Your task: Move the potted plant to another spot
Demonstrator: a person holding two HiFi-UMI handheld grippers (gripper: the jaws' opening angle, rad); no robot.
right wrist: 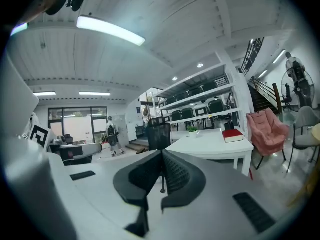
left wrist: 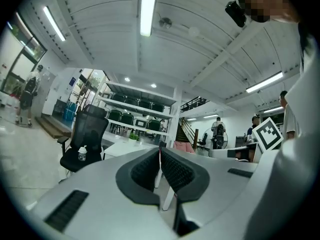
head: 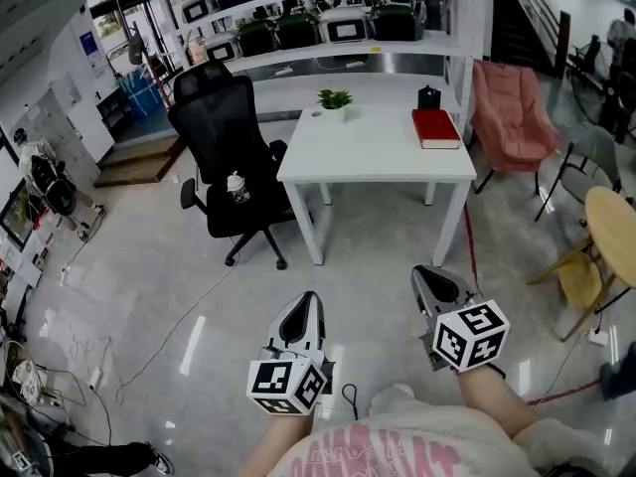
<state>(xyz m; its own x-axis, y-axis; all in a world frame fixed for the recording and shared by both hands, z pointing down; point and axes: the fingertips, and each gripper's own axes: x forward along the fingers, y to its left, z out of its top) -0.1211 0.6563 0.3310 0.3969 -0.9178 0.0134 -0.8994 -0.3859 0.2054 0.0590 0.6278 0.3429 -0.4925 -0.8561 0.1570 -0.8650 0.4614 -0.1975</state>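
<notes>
Both of our tools are clenched with nothing in them. The left tool [left wrist: 160, 151] has its black ribbed pads pressed flat together with no gap showing. The right tool [right wrist: 161, 156] looks the same: dark rubbery pads with fine ridges, closed on air, set in smooth grey plastic shells. We've got both held out over the glossy grey floor [head: 149, 306], well short of the table [head: 378, 157] and touching nothing.

The table is plain white and rectangular, with a matte top and square legs. The potted plant [head: 335, 99] sits upright near the table's far edge, toward its left corner. It's a small leafy green tuft in a little white pot. On the table's right side lies a flat red book [head: 436, 127]. Left of the table there's a black mesh office chair [head: 224, 147], right of it a soft pink armchair [head: 512, 112], and behind it white shelving [head: 328, 23].
</notes>
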